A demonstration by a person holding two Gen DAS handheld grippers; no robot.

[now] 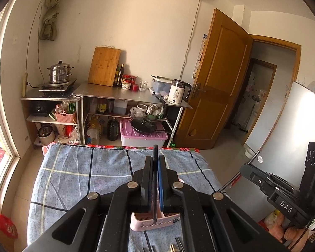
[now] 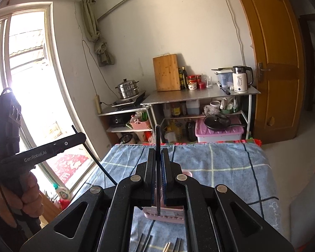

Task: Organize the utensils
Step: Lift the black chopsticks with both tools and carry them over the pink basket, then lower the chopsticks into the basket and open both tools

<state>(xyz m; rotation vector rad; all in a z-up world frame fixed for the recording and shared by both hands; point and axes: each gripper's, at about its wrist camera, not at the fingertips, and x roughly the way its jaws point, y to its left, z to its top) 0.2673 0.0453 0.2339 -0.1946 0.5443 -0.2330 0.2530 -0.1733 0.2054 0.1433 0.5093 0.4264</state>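
My left gripper (image 1: 155, 159) is shut on a black chopstick (image 1: 155, 189) that stands upright between the pads, its lower tip over a pink utensil holder (image 1: 155, 222) on the blue checked cloth. My right gripper (image 2: 158, 153) is shut on another black chopstick (image 2: 157, 168), also upright, above the same pink holder (image 2: 168, 215). Several more chopsticks (image 2: 170, 245) lie on the cloth at the near edge; they also show in the left wrist view (image 1: 176, 246). The left gripper (image 2: 79, 135) with its chopstick shows at the left of the right wrist view.
The blue checked cloth (image 1: 84, 178) covers the table. Behind it stands a metal kitchen rack (image 1: 126, 94) with a cutting board, bottles, a kettle (image 1: 178, 91) and a steamer pot. A wooden door (image 1: 218, 79) is at the right, a window (image 2: 25, 84) at the left.
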